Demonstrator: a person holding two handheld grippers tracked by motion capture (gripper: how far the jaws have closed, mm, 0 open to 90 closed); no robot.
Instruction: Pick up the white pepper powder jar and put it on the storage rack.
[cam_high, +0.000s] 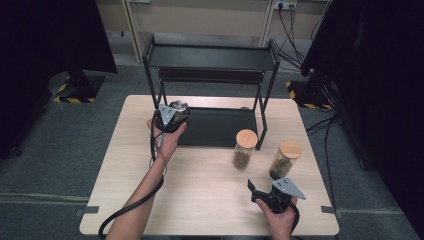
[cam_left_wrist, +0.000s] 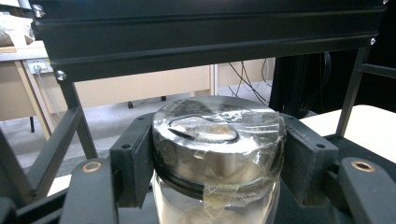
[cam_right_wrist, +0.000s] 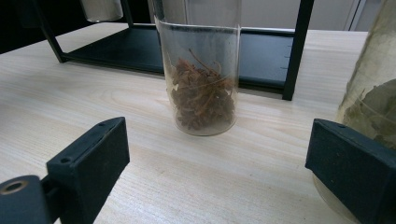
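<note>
My left tool (cam_left_wrist: 217, 154) grips a taped metal-lidded jar (cam_left_wrist: 218, 140), but the left gripper view's bottom edge cuts the glass off, so I cannot tell what is inside. In the right gripper view the brown-filled jar (cam_right_wrist: 201, 74) loses its lid past the top edge. The leaf-filled jar (cam_right_wrist: 373, 88) is cropped at the right and partly hidden behind one jaw.

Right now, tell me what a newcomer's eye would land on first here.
First, the left gripper clamped on a metal-lidded glass jar, held at the black shelf rack at the table's far edge. Next, two wooden-lidded jars right of centre: the nearer-centre jar holds brown dried bits. The right gripper waits open near the front edge.
</note>
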